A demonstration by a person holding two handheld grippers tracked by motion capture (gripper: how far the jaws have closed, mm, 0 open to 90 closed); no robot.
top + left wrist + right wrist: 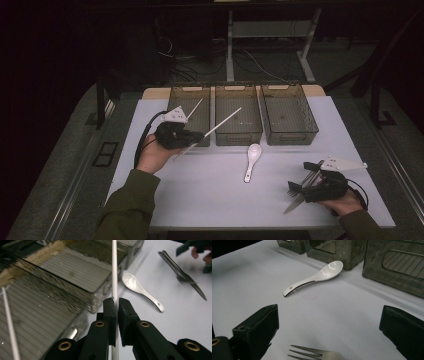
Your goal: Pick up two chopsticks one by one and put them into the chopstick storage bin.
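Left gripper view shows the left gripper [117, 302] clamped on a thin white chopstick [114, 270], pinched low on its length so most of it sticks out ahead over the edge of the grey bins [75, 277]. A second chopstick [10, 325] already lies in the nearest bin. With so narrow a stick held at one spot, it could swivel between the pads and swing off line; then its tip may catch on a bin wall or drop into the wrong compartment. From the high view the stick [220, 125] slants across toward the middle bin [238, 135], so letting go there would likely separate the pair. The right gripper [329, 325] stands wide open, holding nothing, over a fork [317, 355] on the worktop [210, 185], with a white spoon [314, 278] lying nearby.
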